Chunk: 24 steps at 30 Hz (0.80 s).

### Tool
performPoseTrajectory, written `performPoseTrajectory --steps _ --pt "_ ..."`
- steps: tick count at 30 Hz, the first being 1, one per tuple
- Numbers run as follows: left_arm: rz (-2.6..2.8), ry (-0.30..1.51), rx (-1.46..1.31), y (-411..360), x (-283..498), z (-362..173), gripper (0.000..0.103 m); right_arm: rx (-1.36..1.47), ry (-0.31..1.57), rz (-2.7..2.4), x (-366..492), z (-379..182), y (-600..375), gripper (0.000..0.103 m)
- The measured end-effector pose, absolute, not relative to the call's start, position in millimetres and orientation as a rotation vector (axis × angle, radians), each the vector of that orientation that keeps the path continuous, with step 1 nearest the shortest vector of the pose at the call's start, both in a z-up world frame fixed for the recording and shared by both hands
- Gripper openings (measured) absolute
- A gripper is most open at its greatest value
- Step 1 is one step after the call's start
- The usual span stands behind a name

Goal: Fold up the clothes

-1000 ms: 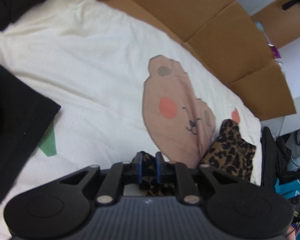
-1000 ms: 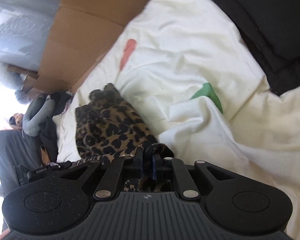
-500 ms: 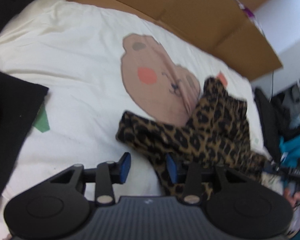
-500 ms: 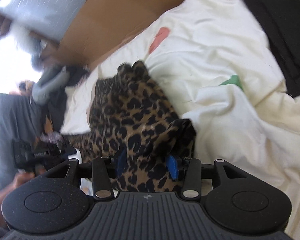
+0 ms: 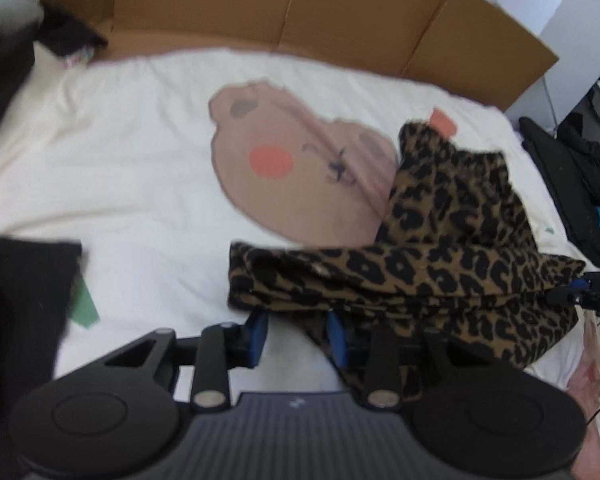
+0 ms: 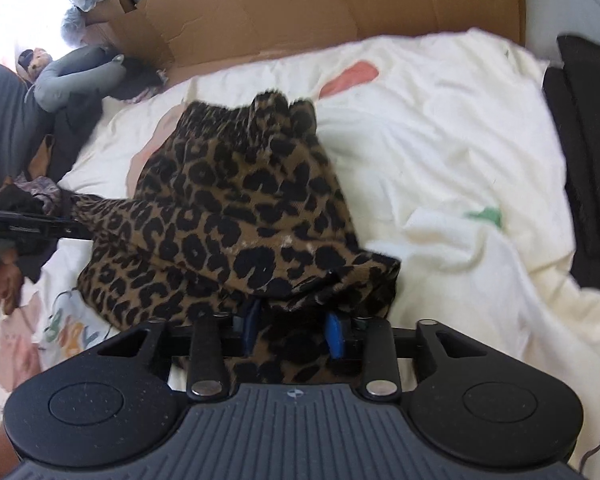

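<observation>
Cream bear-print cotton bedsheet [image 5: 140, 160] backs both views. Left tongs [image 5: 298, 336] have just been closing but stand parted. The brown leopard-print fabric garment [image 5: 440, 264] touches only their right-hand pad and drapes ahead and rightward. Right tongs [image 6: 292, 328] were closing too, with cloth filling the gap; whether they pinch it I cannot tell. Best to bite both corners firmly and keep them level before folding. The garment is too bunched to read its shape.

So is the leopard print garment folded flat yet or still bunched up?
Still bunched up. The leopard print garment sits in a rumpled heap on the cream bear blanket, its near edge draped loosely, no neat fold visible.
</observation>
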<state>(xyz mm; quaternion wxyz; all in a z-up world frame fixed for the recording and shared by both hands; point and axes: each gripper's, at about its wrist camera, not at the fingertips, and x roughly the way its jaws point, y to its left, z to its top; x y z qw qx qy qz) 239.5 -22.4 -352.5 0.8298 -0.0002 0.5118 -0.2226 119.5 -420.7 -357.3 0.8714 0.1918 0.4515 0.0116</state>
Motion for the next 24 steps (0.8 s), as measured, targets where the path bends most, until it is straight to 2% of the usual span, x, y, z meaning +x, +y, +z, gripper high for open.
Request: performPoseTrajectory --steps 19,24 --pt "-0.408 1.018 -0.104 -23 276 -341 0.033 0.370 0.835 -0.100 143 -335 -451 0.038" --pt "-0.431 1.041 -0.027 -24 280 -330 0.033 0.321 0.850 -0.083 139 -322 -459 0.039"
